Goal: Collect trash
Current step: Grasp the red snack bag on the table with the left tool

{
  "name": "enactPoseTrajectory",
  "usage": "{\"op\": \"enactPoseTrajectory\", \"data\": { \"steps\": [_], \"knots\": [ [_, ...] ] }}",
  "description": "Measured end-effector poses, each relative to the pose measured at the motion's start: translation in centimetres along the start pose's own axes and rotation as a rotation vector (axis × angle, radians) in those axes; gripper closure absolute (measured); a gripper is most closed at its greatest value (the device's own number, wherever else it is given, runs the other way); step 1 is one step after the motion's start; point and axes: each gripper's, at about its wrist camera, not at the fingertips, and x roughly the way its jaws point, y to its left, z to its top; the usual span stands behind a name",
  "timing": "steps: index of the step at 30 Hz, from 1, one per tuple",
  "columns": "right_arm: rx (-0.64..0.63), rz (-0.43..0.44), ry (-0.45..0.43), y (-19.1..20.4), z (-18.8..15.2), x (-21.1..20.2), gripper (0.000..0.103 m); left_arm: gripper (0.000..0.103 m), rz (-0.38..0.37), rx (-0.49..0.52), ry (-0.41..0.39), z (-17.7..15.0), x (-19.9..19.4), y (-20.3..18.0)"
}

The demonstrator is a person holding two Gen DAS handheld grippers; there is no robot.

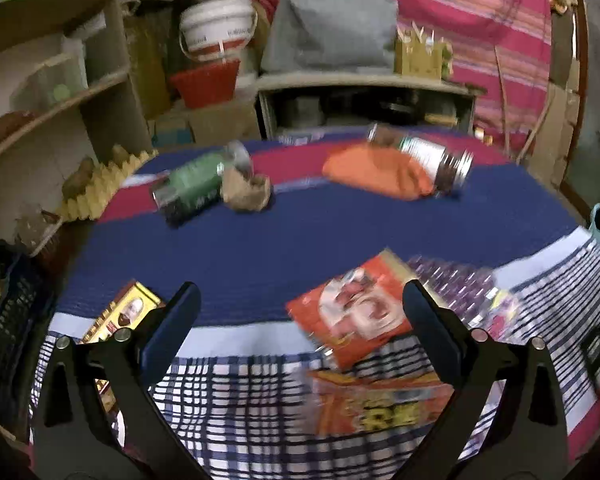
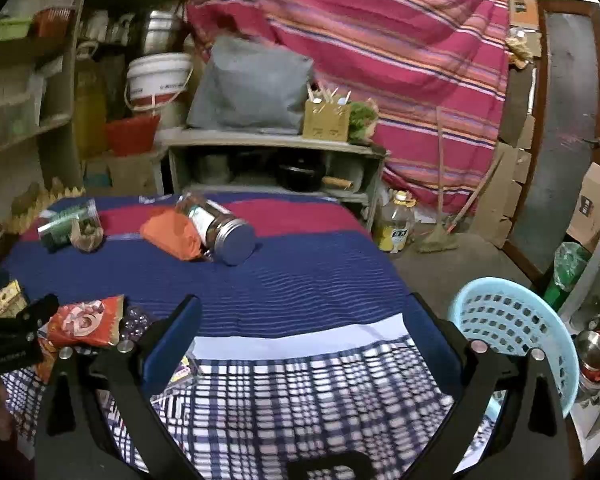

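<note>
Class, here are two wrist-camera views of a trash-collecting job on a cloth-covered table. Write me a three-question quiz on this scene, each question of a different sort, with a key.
1. True or false: the left gripper is shut on the red snack packet.
2. Which thing touches the crumpled orange cloth?
A. the glass jar with a metal lid
B. the light blue perforated plastic basket
C. the green can lying on its side
3. Fill in: the basket stands at the table's ____ side in the right wrist view.

Key: 1 false, both grippers are open and empty; 2 A; 3 right.
</note>
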Motion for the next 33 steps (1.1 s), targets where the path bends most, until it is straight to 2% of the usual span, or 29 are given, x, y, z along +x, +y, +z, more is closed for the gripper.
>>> {"op": "enactPoseTrajectory", "data": {
  "steps": [7, 12, 16, 21, 23, 24, 27, 32, 33],
  "knots": [
    [0.022, 0.019, 0.061, 0.2, -0.9, 3.0, 0.005, 0.006, -0.087, -0.004, 0.072, -0.7, 2.5, -0.2],
    [0.01, 0.021, 0.071, 0.2, -0.9, 3.5, 0.005, 0.006, -0.079, 0.115, 0.077, -1.3, 2.5, -2.8],
    [-0.002, 0.019, 0.083, 0.0, -1.1, 3.7, 0.005, 0.008, -0.082, 0.158, 0.098, -1.6, 3.0, -3.5],
    [0.016, 0.041, 0.093, -0.2, -1.2, 3.5, 0.005, 0.027, -0.113, 0.137, 0.138, -1.4, 3.9, -2.9],
    [0.012, 0.048, 0.098, 0.0, -1.4, 3.4, 0.005, 0.04, -0.132, 0.118, 0.15, -1.3, 4.0, -2.7],
    [0.008, 0.052, 0.1, 0.2, -1.4, 3.4, 0.005, 0.042, -0.145, 0.11, 0.151, -1.3, 4.0, -2.6],
    [-0.01, 0.062, 0.104, 0.8, -1.6, 3.2, 0.005, 0.055, -0.162, 0.112, 0.137, -1.2, 3.6, -2.8],
    [-0.038, 0.065, 0.103, 1.4, -1.8, 2.9, 0.005, 0.088, -0.165, 0.137, 0.113, -1.1, 3.2, -3.4],
    [-0.038, 0.067, 0.103, 1.4, -1.8, 2.8, 0.005, 0.09, -0.16, 0.144, 0.107, -1.0, 3.1, -3.5]
  ]
}}
